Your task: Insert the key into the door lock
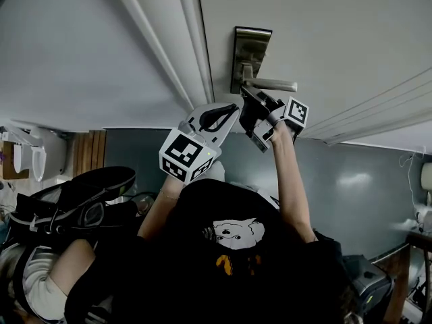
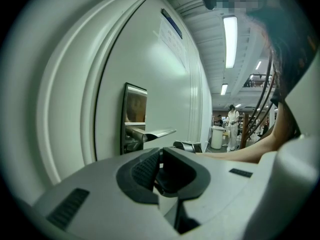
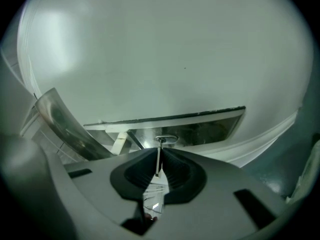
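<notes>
Nearest, the right gripper (image 3: 159,153) is pinching a thin silver key (image 3: 159,145) edge-on, its dark ribbed pads pressing tight against the flat blade. The key's tip is meeting a small oval keyhole (image 3: 166,139) in the shiny, rectangular metal lock plate (image 3: 210,128); whether it is already inside cannot be told. A curved, mirror-bright lever handle (image 3: 62,121) is sweeping off to the left of the jaws in the right gripper view.

The left gripper (image 2: 160,154) is hanging just beside the right one, its grey moulded jaws closed together with nothing between them. It is carrying a cube (image 1: 185,155) of black-and-white square markers, patterns only, no letters. The person's dark shirt (image 1: 202,248) is showing a pale cartoon print (image 1: 239,233) without readable words.

Beyond the grippers, the smooth white door (image 2: 150,84) is bearing a paper notice (image 2: 172,41) and a narrow blue label (image 2: 171,23), both too small to read. Farther off, a long ceiling light (image 2: 230,41) is glowing over a hall where a figure in white (image 2: 233,126) is standing.
</notes>
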